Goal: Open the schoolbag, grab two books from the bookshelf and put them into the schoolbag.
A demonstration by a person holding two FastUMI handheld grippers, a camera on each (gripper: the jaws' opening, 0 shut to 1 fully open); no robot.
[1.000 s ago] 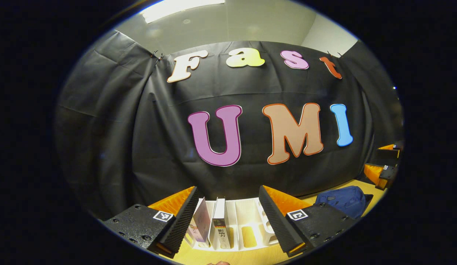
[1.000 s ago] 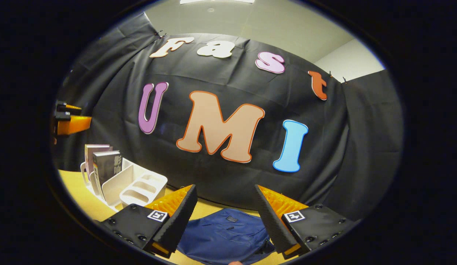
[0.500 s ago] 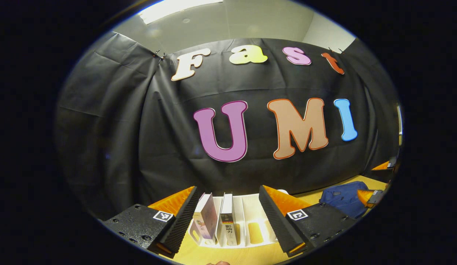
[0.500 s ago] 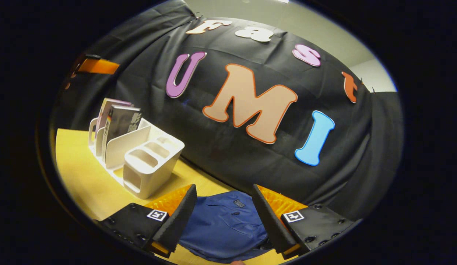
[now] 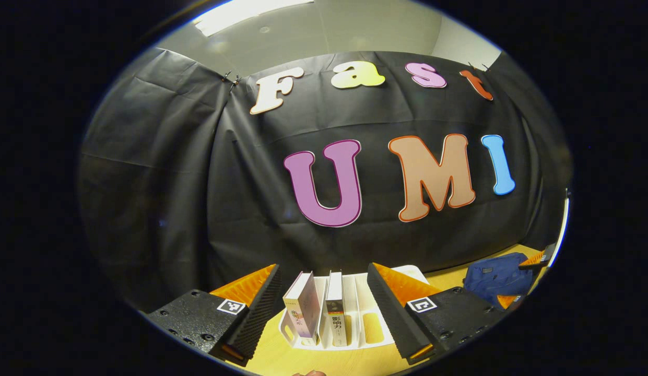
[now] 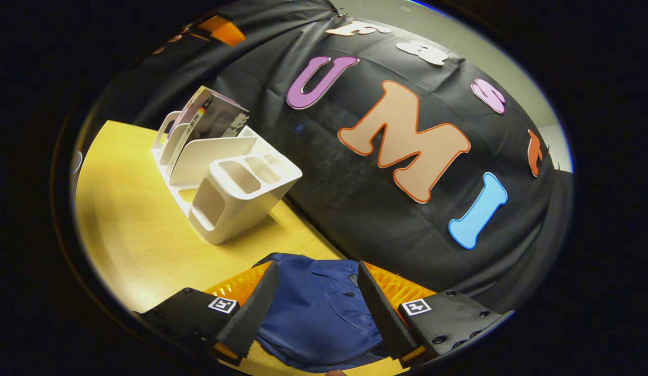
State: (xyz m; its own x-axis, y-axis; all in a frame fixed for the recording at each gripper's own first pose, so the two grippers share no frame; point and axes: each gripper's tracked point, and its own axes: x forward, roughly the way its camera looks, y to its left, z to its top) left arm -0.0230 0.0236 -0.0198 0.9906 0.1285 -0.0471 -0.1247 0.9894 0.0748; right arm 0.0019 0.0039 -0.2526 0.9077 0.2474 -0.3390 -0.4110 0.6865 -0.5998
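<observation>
A white bookshelf (image 5: 355, 326) (image 6: 235, 180) stands on the yellow table (image 6: 130, 235) with two upright books in its left slots: a pale purple-covered one (image 5: 302, 312) and a grey-spined one (image 5: 334, 312). In the right gripper view the books (image 6: 211, 117) lean at the rack's far end. My left gripper (image 5: 324, 313) hangs open in front of the rack, apart from it. A blue schoolbag (image 6: 318, 313) (image 5: 498, 277) lies flat on the table, zipped. My right gripper (image 6: 316, 308) is open just above the bag, nothing between its fingers.
The black cloth wall runs close behind the rack and the bag. The rack's right part has small pen compartments (image 6: 245, 175). Bare tabletop lies left of the rack in the right gripper view. The right gripper's orange body (image 5: 532, 258) shows by the bag in the left gripper view.
My right gripper has tilted down and come closer over the schoolbag, with more of the table showing. My left gripper drifted a little left and down; the rack now sits more between its fingers.
</observation>
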